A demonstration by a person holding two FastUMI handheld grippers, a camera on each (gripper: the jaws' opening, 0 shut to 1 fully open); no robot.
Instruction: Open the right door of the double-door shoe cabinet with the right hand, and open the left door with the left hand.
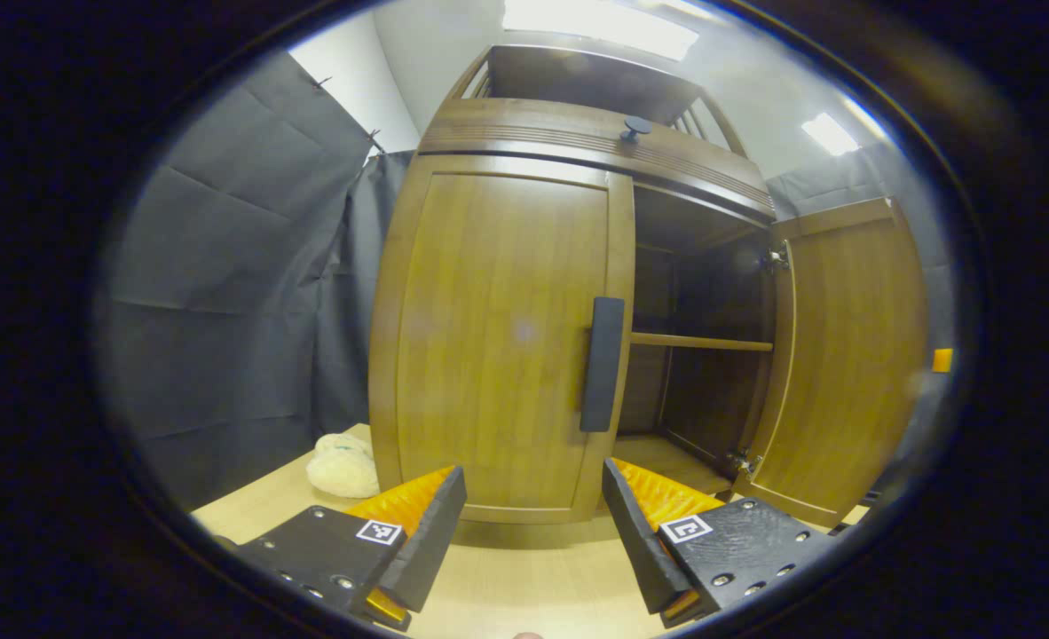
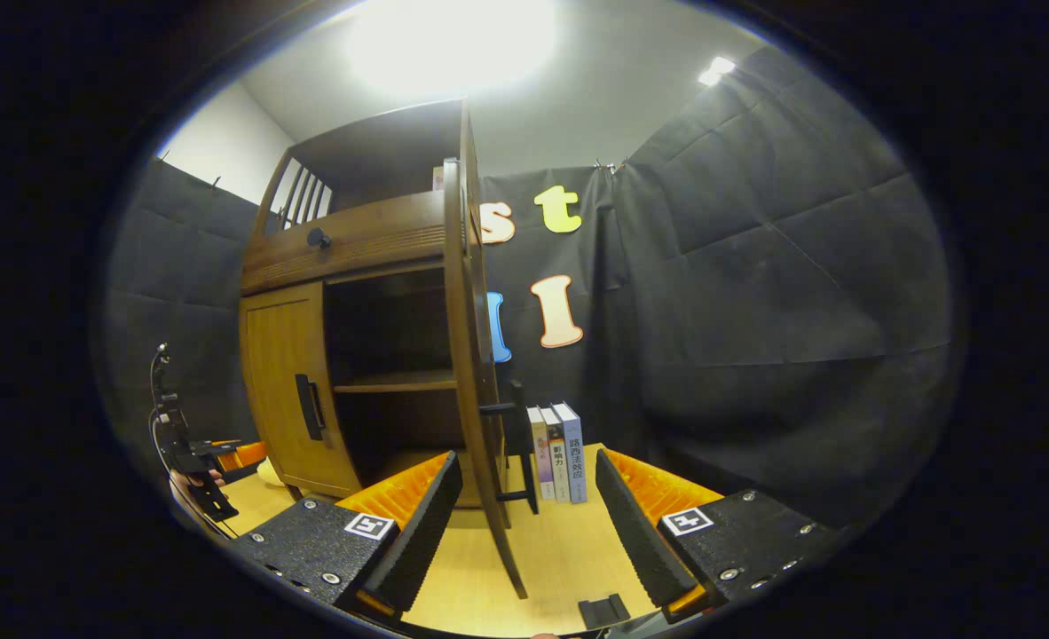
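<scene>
In the left gripper view the wooden shoe cabinet (image 1: 524, 142) stands straight ahead. Its left door (image 1: 498, 337) is closed, with a dark vertical handle (image 1: 602, 364) on its right edge. The right door (image 1: 848, 355) is swung wide, baring a dark inside with one shelf (image 1: 700, 342). My left gripper (image 1: 533, 524) is open, low in front of the closed door and apart from the handle. In the right gripper view the right door (image 2: 476, 373) stands edge-on, its handle (image 2: 514, 444) sticking out to the right. My right gripper (image 2: 529, 519) is open, its fingers either side of the door's edge, untouched.
A cream plush thing (image 1: 344, 463) lies on the light wooden table (image 1: 524, 577) left of the cabinet. Three books (image 2: 557, 451) stand against the black cloth wall behind the open door. A hand with the other gripper (image 2: 192, 457) shows far left in the right gripper view.
</scene>
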